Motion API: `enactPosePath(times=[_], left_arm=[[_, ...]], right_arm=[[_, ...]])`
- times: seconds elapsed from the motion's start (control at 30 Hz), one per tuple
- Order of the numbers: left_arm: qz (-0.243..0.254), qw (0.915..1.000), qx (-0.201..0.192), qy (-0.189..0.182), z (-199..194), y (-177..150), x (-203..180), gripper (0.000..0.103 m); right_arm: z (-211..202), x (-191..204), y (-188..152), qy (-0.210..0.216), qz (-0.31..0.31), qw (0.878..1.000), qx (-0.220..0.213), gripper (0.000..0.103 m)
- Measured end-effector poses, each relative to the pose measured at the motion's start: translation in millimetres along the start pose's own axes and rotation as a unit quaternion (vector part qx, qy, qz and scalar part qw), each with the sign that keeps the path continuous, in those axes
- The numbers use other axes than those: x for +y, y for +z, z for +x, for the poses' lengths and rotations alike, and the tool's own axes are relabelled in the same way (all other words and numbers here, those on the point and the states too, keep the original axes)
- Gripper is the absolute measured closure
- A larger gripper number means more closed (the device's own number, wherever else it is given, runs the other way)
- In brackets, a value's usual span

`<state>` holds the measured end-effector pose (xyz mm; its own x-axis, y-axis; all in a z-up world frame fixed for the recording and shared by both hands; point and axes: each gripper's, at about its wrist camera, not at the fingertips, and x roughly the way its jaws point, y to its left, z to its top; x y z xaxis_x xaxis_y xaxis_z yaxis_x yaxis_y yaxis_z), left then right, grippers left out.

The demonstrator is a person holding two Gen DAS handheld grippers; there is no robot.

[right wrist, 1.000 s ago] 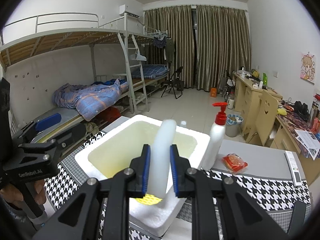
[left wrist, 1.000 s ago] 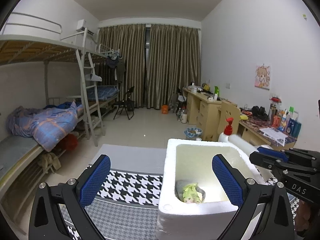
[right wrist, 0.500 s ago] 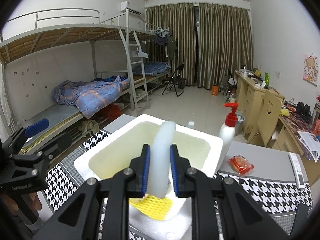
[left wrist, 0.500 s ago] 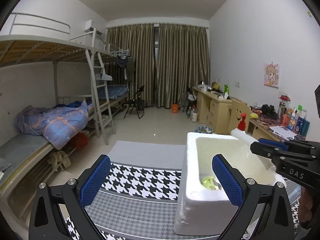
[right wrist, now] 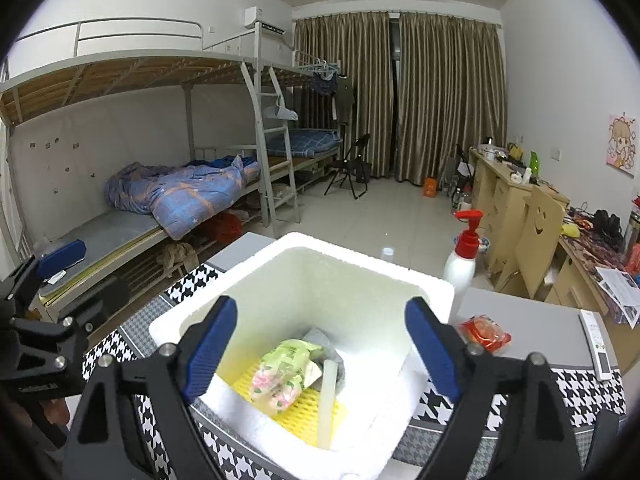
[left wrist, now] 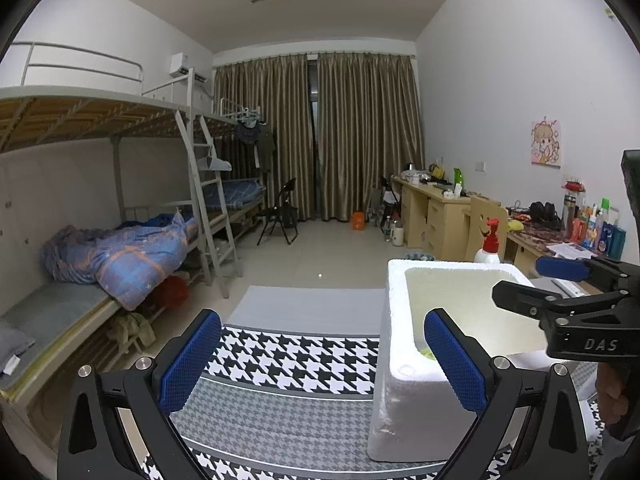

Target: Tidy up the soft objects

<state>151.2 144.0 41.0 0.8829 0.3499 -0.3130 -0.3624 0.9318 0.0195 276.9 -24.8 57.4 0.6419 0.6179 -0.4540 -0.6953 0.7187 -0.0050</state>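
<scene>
A white foam box (right wrist: 424,288) stands on the houndstooth tablecloth (right wrist: 584,392). Inside lie a pale foam tube (right wrist: 326,400), a green floral tissue pack (right wrist: 286,372), a yellow mesh sheet (right wrist: 308,412) and a grey soft item (right wrist: 320,340). My right gripper (right wrist: 320,348) is open and empty just above the box. My left gripper (left wrist: 320,360) is open and empty over the cloth, left of the box (left wrist: 396,392); the right gripper (left wrist: 560,292) shows at the box's right rim.
A white pump bottle (right wrist: 462,264) stands behind the box. A red packet (right wrist: 484,332) and a remote control (right wrist: 596,344) lie on the grey cloth to the right. Bunk beds stand left, desks right.
My right gripper has opened and let go of the foam tube, which now lies in the box. My left gripper has shifted left, away from the box.
</scene>
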Motion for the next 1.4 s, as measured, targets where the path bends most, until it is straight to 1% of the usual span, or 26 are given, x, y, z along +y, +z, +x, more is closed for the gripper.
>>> enactPosePath(times=[0.27,0.5,0.73,0.97,1.4], left_arm=[[-0.006,1.0000,0.002,0.001,-3,0,3,0.001],[-0.007,0.9999,0.004,-0.009,-8,2,1,0.001],[-0.009,0.9998,0.001,-0.020,-18,4,-3,0.001],[-0.003,0.9995,-0.001,-0.031,-26,4,-16,0.001],[0.013,0.9976,-0.006,-0.067,-42,-2,-41,0.001]], right_arm=[[-15,3,-4,0.004,-0.008,1.000,-0.016,0.005],[-29,10,-7,0.009,-0.010,1.000,-0.028,0.004],[-41,9,-12,0.003,-0.005,0.999,-0.037,0.004],[-53,4,-21,-0.006,0.001,0.999,-0.040,0.004],[-78,-10,-40,-0.030,0.016,0.998,-0.050,0.004]])
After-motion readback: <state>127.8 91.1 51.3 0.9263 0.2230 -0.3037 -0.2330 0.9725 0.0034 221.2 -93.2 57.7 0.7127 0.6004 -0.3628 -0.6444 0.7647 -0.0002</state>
